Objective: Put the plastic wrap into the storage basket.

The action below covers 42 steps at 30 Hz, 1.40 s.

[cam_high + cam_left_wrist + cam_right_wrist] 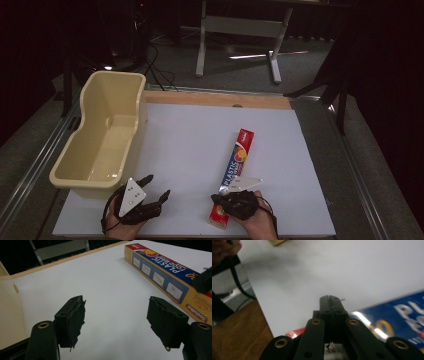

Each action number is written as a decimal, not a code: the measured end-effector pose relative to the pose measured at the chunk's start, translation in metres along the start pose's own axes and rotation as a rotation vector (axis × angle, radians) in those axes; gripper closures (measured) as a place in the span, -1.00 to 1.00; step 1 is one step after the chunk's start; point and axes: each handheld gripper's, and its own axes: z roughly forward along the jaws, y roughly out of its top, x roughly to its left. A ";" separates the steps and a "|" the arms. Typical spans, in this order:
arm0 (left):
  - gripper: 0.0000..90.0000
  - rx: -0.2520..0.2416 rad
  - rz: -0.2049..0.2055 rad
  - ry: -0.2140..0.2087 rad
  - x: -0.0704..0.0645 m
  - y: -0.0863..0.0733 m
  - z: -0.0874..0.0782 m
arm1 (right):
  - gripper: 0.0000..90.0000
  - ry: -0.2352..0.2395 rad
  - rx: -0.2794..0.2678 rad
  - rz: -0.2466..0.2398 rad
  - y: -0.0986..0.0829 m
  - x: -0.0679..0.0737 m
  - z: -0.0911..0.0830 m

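Observation:
A long plastic food wrap box (236,167), red, blue and yellow, lies diagonally on the white board (200,135). My right gripper (216,199) hovers over the box's near end and points left; in the right gripper view its jaws (329,299) are pressed together with nothing between them, and the blue box face (397,315) lies just under them. My left gripper (156,187) rests at the board's front left, open wide and empty. In the left gripper view its jaws (116,315) frame bare white board, with the box (162,272) off to the upper right.
A cream plastic tub (102,137), empty, stands along the board's left edge, just beyond my left gripper; its wall (10,312) shows in the left gripper view. A wooden strip (215,99) runs along the far edge. A metal desk frame (240,30) stands beyond the table.

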 end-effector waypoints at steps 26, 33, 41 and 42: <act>-0.33 0.000 -0.006 0.003 0.000 -0.001 0.000 | 1.00 -0.138 0.191 0.016 -0.021 -0.038 -0.034; -0.33 -0.002 -0.004 0.004 0.000 0.000 -0.001 | 1.00 -0.223 0.180 0.094 -0.031 -0.064 -0.059; -0.33 -0.001 -0.005 0.004 0.000 -0.001 0.000 | 1.00 -0.394 0.228 0.138 -0.044 -0.095 -0.084; -0.33 0.000 -0.004 0.004 0.000 0.000 0.000 | 1.00 -0.414 0.231 0.151 -0.045 -0.099 -0.087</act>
